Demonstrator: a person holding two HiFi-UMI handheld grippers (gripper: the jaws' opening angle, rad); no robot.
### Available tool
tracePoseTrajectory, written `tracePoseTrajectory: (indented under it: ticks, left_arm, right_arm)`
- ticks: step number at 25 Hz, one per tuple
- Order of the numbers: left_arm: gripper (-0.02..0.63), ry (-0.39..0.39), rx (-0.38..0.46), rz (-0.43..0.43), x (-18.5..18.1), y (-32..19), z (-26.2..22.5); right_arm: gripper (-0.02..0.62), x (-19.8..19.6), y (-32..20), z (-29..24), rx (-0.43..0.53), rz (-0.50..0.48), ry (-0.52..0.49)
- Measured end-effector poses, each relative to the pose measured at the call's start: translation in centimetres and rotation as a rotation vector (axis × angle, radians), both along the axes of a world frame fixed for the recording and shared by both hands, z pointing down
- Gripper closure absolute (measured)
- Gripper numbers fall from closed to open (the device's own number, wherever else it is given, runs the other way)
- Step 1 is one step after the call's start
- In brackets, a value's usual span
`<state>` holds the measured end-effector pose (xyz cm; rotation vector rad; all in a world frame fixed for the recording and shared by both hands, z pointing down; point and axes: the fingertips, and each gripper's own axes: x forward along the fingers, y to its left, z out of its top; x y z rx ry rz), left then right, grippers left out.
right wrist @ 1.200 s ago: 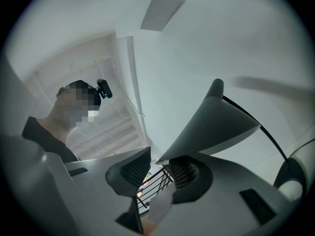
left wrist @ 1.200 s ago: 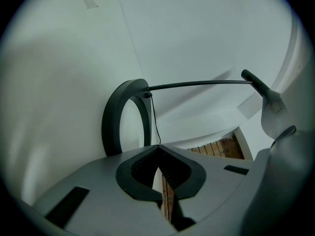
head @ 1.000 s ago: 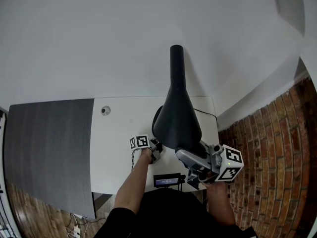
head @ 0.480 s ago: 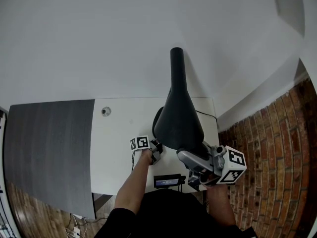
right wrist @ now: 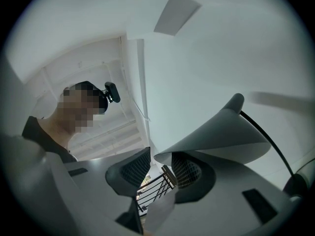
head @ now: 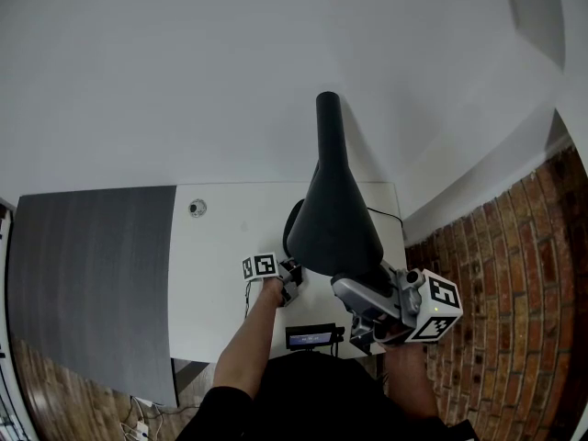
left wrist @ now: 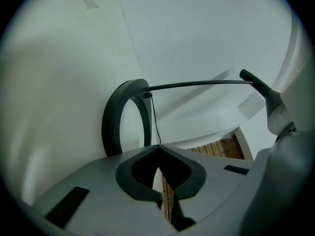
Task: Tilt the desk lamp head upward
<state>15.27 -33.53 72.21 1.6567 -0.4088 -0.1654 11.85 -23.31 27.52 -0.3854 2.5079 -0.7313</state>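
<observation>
The black desk lamp stands on the white desk (head: 220, 265). Its cone-shaped head (head: 335, 219) reaches toward me, and its ring base (head: 290, 220) shows just left of the head. My right gripper (head: 354, 290) is shut on the rim of the lamp head (right wrist: 221, 132), which sits between the two pads of that gripper (right wrist: 160, 163). My left gripper (head: 292, 278) hovers low over the desk beside the base, jaws shut on nothing. In the left gripper view (left wrist: 158, 154) the ring base (left wrist: 110, 122) lies ahead, with the lamp's thin arm (left wrist: 197, 84) above it.
A dark grey panel (head: 92, 274) adjoins the desk on the left. A small round fitting (head: 195, 208) sits near the desk's back. A small display unit (head: 310, 336) hangs at the front edge. The lamp cable (head: 381, 209) runs right. Brick floor (head: 496, 292) lies to the right.
My right gripper has shifted slightly right and toward me with the lamp head's rim, so the head has swung a little. The left gripper has stayed put.
</observation>
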Motion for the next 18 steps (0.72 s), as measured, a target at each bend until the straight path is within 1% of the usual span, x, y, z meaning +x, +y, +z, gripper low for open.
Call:
tracePoseTrajectory:
  ticks: [18]
  left_arm:
    - [0.595, -0.002, -0.001, 0.002, 0.2, 0.0, 0.1]
  right_arm:
    - [0.476, 0.3, -0.5, -2.4, 0.013, 0.002, -0.041]
